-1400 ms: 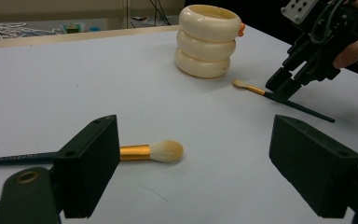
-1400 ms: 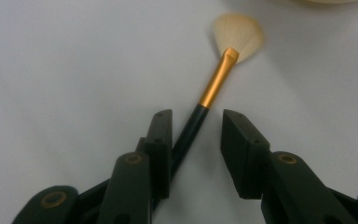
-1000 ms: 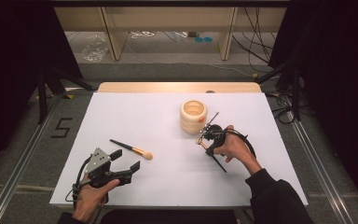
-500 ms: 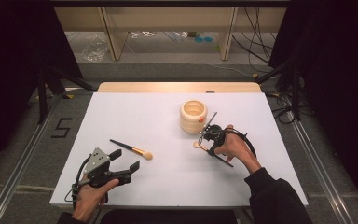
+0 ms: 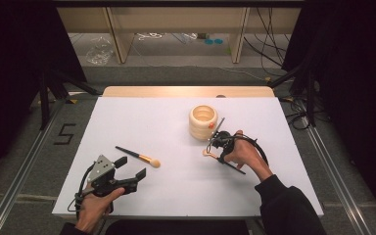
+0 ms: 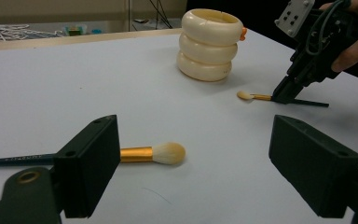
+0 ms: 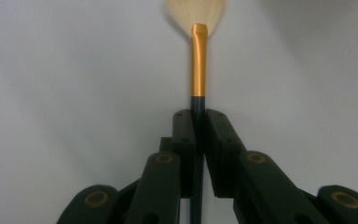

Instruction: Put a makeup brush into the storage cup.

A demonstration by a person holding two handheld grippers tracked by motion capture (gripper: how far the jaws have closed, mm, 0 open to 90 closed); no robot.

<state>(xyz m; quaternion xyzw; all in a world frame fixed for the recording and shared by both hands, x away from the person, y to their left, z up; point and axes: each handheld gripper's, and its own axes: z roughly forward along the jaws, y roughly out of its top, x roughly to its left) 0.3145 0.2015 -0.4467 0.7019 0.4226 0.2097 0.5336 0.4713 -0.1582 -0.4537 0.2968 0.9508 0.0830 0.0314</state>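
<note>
Gripping the dark handle of a small gold-ferruled brush (image 7: pixel 198 60) between its closed pads, the right gripper (image 5: pixel 217 147) is holding it low over the white table (image 5: pixel 176 117) beside the cream ringed holder (image 5: pixel 203 121), while the left gripper (image 5: pixel 129 174) is resting wide open near a second brush (image 5: pixel 139 156).

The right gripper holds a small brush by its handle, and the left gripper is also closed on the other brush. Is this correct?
Not quite. The left gripper is open; the other brush lies on the table between its jaws, untouched, as the left gripper view shows. The right gripper does clamp the small brush by its handle.
</note>
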